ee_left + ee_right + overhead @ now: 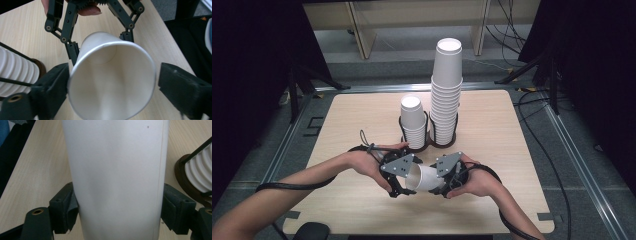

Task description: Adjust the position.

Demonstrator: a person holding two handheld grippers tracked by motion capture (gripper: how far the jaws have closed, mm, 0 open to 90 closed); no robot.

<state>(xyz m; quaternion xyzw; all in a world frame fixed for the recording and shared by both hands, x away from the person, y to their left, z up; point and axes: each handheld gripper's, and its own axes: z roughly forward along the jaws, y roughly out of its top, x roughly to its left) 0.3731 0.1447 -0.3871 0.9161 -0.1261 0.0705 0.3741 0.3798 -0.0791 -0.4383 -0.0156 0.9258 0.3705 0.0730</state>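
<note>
A white paper cup (423,178) lies on its side in the air between my two grippers, near the front middle of the wooden table (502,160). My right gripper (443,187) is shut on the cup's narrow base end. In the right gripper view both pads press the cup wall (115,177). My left gripper (404,191) is open around the cup's mouth. In the left gripper view the rim (112,82) sits between the jaws, close to the left one, with a gap at the right one. Beyond it the right gripper (100,43) clasps the base.
Two stacks of white cups stand in a dark wire holder (427,144) behind my hands: a short stack (413,122) and a tall one (446,90). Cables trail over the front of the table from each gripper. Wooden shelving and black stands lie beyond the far edge.
</note>
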